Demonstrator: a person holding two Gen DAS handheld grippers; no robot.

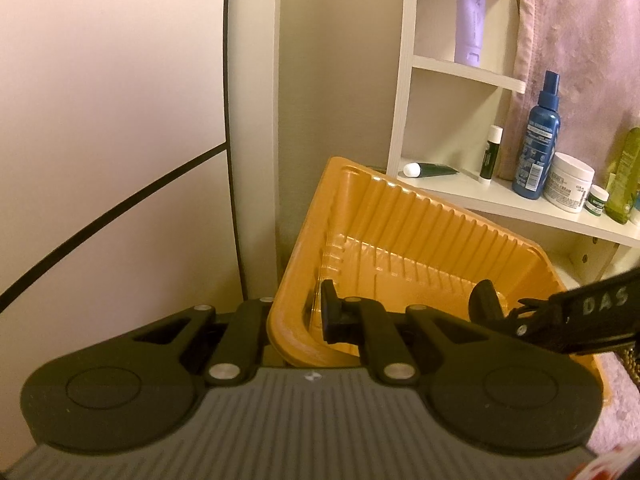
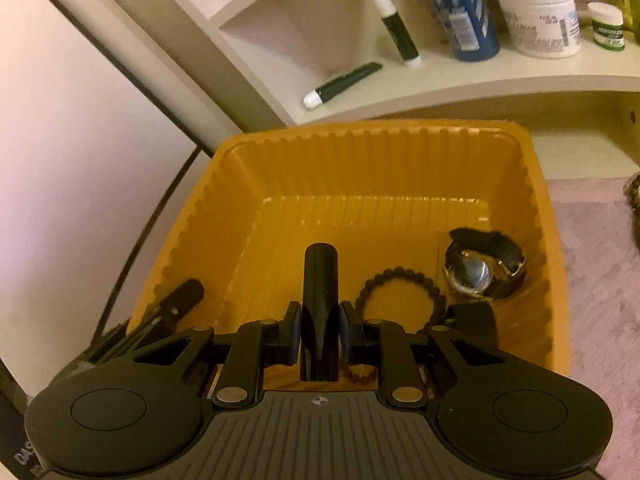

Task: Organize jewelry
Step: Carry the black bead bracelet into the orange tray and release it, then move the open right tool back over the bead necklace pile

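An orange ribbed plastic tray (image 2: 400,152) stands on a pink cloth below a white shelf. In it lie a black bead bracelet (image 2: 400,276) and a gold-cased watch (image 2: 476,272) with a black strap, at the right. My right gripper (image 2: 320,332) hovers over the tray's near side, shut on a black cylindrical tube (image 2: 320,276) that points into the tray. My left gripper (image 1: 318,312) is shut on the tray's near left wall (image 1: 292,312); in the right wrist view it shows at the left rim (image 2: 180,300). From the left wrist view the right gripper (image 1: 500,312) reaches in from the right.
The white shelf (image 2: 440,76) behind the tray carries a blue spray bottle (image 1: 536,144), a white jar (image 1: 568,182), small tubes and a green bottle. A purple tube (image 1: 470,20) stands higher up. A beaded item (image 2: 634,196) lies on the pink cloth (image 2: 600,280), right of the tray.
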